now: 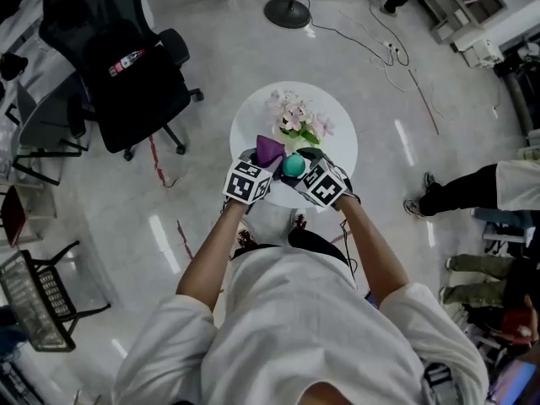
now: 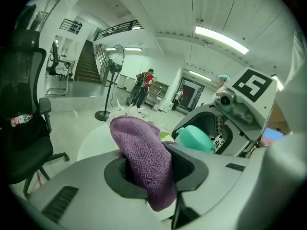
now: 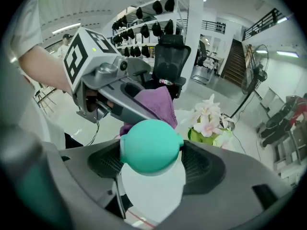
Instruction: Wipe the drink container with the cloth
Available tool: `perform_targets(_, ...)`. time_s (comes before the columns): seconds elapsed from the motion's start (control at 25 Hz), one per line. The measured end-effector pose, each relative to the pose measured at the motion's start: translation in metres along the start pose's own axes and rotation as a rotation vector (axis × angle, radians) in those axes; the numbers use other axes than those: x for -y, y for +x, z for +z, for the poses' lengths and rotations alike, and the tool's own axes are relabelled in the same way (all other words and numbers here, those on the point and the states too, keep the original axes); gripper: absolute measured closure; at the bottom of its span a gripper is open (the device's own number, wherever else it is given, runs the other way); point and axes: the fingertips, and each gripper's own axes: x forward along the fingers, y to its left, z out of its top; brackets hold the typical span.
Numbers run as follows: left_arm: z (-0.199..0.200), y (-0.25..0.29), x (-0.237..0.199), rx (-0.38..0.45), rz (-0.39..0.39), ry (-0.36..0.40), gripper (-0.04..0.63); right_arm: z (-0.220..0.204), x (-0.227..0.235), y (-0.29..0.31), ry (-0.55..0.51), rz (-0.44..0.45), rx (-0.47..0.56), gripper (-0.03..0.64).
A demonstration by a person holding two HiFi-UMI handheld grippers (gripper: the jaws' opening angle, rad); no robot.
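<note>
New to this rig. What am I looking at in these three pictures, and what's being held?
No robot here: a person stands over a small round white table with a two-jaw hand-held gripper in each hand. The top-down picture comes from a camera on the person's head; the other two come from cameras riding on each gripper, looking along its jaws. The left hand-held gripper is shut on a purple cloth; the right hand-held gripper clamps a teal drink container. Pale pink flowers stand on the table.

In the head view, marker cubes half hide the drink container and cloth.
</note>
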Motion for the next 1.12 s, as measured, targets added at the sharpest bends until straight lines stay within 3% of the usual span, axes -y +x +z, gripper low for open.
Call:
perform_targets(0.2,-0.027,0.025,-0.018,-0.063,-0.033,-0.044,0.477,-0.002,0.002,0.002,0.042,-0.023,-0.034,0.255)
perform_targets(0.68,-0.122,0.082,-0.055,-0.265,-0.026,-0.151,0.477,-0.006,-0.002,0.005,0.005,-0.048,-0.126,0.255)
perform_targets(0.96,-0.126,0.080,-0.052,-0.231,0.005,-0.145,0.476,-0.011,-0.005,0.001,0.025,-0.039,-0.083,0.248)
perform_targets(1.12,-0.114,0.048,-0.056,-0.175,0.111,-0.181,0.476,-0.014,-0.010,-0.005,-0.106,0.052,-0.057,0.213)
